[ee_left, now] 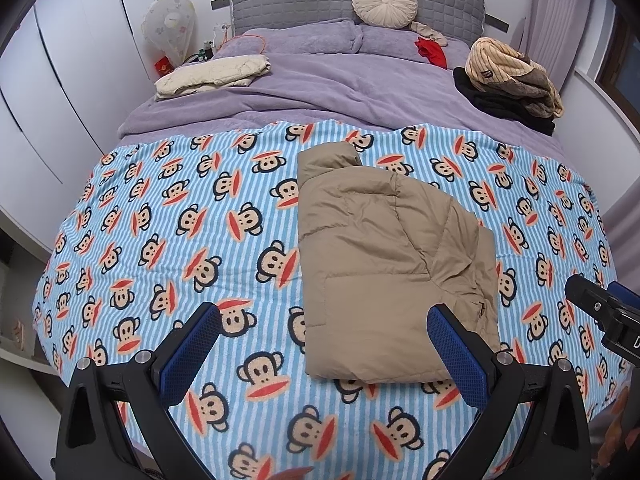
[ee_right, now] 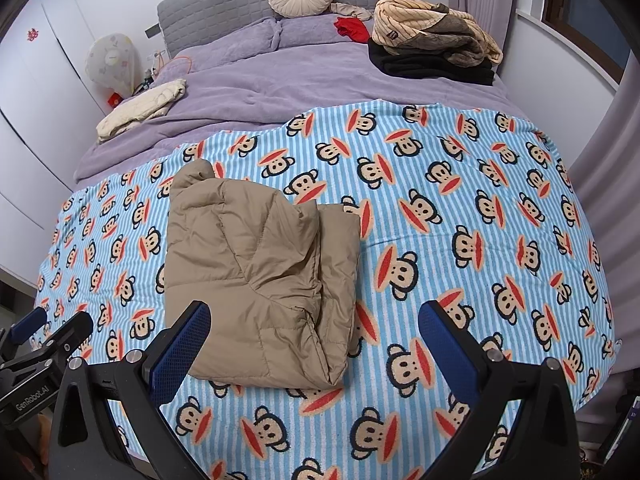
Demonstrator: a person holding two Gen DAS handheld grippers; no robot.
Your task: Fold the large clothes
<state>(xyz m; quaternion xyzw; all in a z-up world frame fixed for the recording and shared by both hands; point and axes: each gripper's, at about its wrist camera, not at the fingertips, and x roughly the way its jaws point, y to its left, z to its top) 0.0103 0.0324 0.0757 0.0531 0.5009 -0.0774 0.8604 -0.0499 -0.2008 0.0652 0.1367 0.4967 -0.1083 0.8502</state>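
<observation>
A tan padded jacket (ee_left: 384,264) lies folded into a narrow stack on the blue striped monkey-print blanket (ee_left: 168,240), collar toward the headboard. It also shows in the right wrist view (ee_right: 260,276). My left gripper (ee_left: 324,328) is open and empty, held above the blanket near the jacket's near edge. My right gripper (ee_right: 314,328) is open and empty, just short of the jacket's near right corner. The right gripper shows at the right edge of the left wrist view (ee_left: 608,312), and the left gripper at the left edge of the right wrist view (ee_right: 44,340).
A pile of folded clothes (ee_left: 512,80) sits at the far right on the purple duvet (ee_left: 320,92). A cream folded garment (ee_left: 212,76) lies far left. A round cushion (ee_left: 384,2) leans on the grey headboard. A red cloth (ee_left: 432,52) lies near the pillows. White wardrobes (ee_left: 60,80) stand left.
</observation>
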